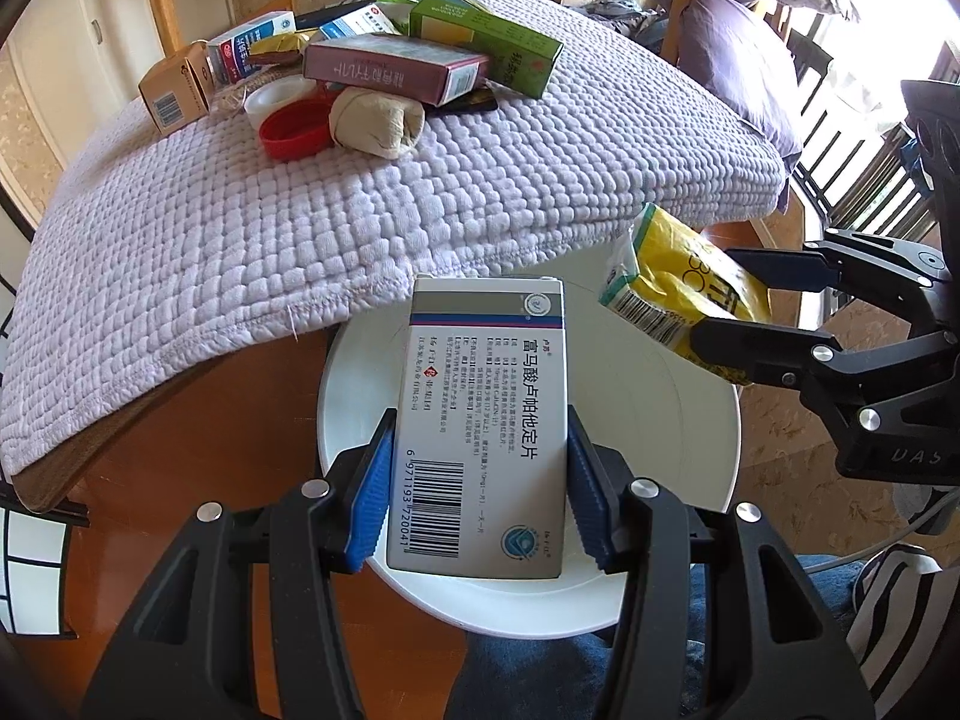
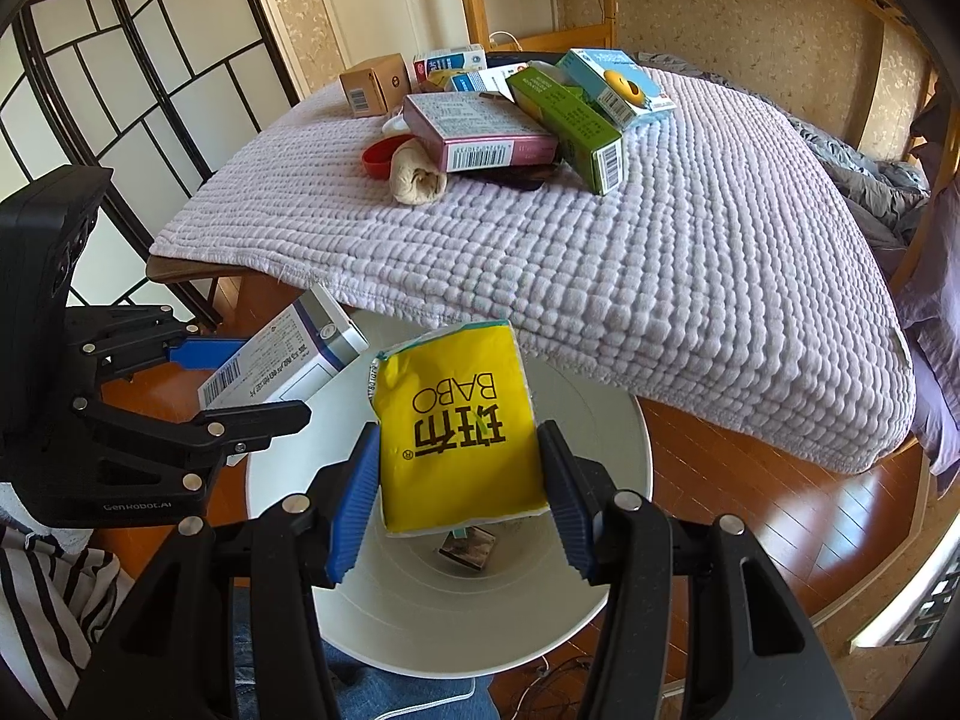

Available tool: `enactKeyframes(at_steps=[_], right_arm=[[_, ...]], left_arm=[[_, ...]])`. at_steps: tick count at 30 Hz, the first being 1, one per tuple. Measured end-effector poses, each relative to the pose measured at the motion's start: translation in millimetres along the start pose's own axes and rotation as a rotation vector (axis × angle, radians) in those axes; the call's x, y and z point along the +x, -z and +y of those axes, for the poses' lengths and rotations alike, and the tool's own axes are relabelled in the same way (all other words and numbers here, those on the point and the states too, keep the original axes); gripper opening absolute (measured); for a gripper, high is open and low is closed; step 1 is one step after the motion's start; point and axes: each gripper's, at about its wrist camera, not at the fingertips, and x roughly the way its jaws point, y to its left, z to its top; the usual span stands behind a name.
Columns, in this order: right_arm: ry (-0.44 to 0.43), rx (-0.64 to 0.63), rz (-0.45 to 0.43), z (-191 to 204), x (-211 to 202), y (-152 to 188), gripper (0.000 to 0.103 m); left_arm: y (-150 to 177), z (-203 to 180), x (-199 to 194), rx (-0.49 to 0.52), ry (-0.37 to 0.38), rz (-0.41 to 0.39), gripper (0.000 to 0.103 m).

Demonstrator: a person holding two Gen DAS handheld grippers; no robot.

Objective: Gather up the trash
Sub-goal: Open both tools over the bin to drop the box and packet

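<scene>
Both grippers hang over the white bin (image 2: 612, 420) beside the quilted table (image 2: 660, 276). The left gripper (image 1: 477, 492) clamps a grey medicine box (image 1: 480, 420) between its blue pads; the right gripper (image 2: 459, 492) grips a yellow packet (image 2: 462, 426) — both above the bin's mouth. More boxes (image 1: 390, 69) sit piled on the quilt.

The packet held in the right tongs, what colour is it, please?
Yellow packet with black lettering, clearest in the right wrist view.
</scene>
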Motion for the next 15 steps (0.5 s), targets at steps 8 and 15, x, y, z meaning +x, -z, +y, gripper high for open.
enactKeyframes(at_steps=[8,15], right_arm=[[0.003,0.006,0.012,-1,6,6,0.052],[0.001,0.001,0.012,3,7,9,0.052]], left_arm=[[3,-3,8,0.007,-0.013,0.015,0.053],[7,-8,15,0.007,-0.018,0.026,0.053]])
